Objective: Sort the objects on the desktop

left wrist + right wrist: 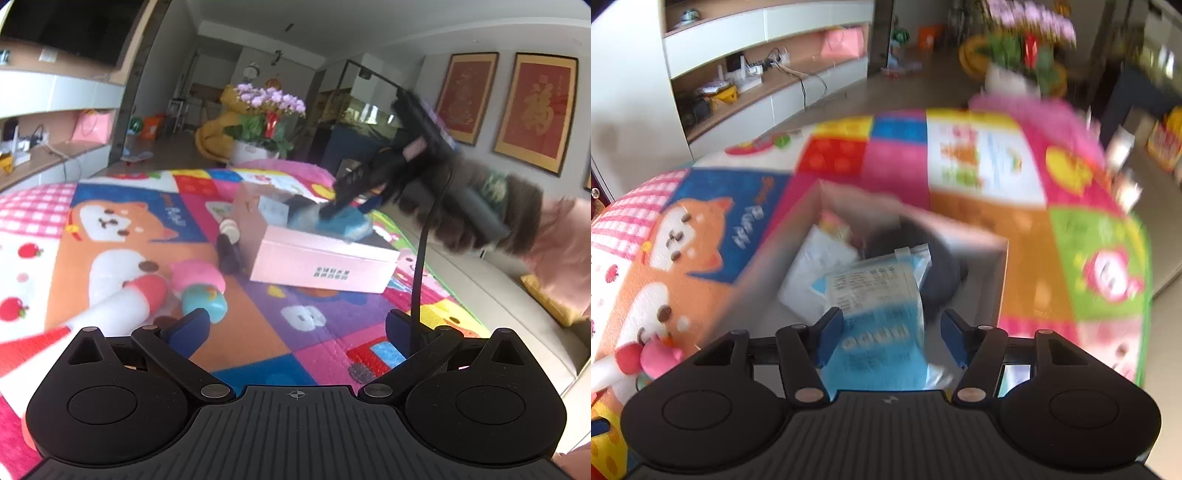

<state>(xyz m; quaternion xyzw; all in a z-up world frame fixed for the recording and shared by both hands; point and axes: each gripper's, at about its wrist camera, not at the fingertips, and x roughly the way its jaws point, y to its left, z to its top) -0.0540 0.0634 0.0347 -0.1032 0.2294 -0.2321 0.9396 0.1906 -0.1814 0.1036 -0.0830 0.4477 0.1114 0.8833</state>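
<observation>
Scene: patchwork cartoon mat [122, 229] covers the tabletop; pink box [321, 264] stands open on it; both views blurred around the box.

Task thing: blue tissue packet [882, 332] lies between the fingers of the right hand-held gripper [892, 338], over the open pink box [993, 280]; in the left wrist view the packet [343, 221] shows at the far side of the box, under the gripper's tip.

Right hand-held gripper: fingers part-spread; left pad [831, 336] looks to be touching the packet, right pad stands clear of it, so no pinch; packet reads as released or nearly so; blur leaves contact uncertain.

Left hand-held gripper [295, 332]: fingers spread wide, nothing between them; low over the mat, near a pink-and-teal toy [201, 290] and a white-and-red plush [122, 306].

Box contents: white packet [820, 266] and a dark rounded item [938, 273], already inside.

Step in hand (judged): drop the tissue packet into the box.

How to do it well: spread fully before lifting so neither pad drags the packet out; rise straight, clear of the box walls; check the packet settles below the rim.

Edges: near wall of the box sits just under the right gripper; a sideways exit could nudge it.

Open room: bare mat in front of the box; dark bottle-like item [229, 251] just beside the left wall, so approach the toys from the near side.
</observation>
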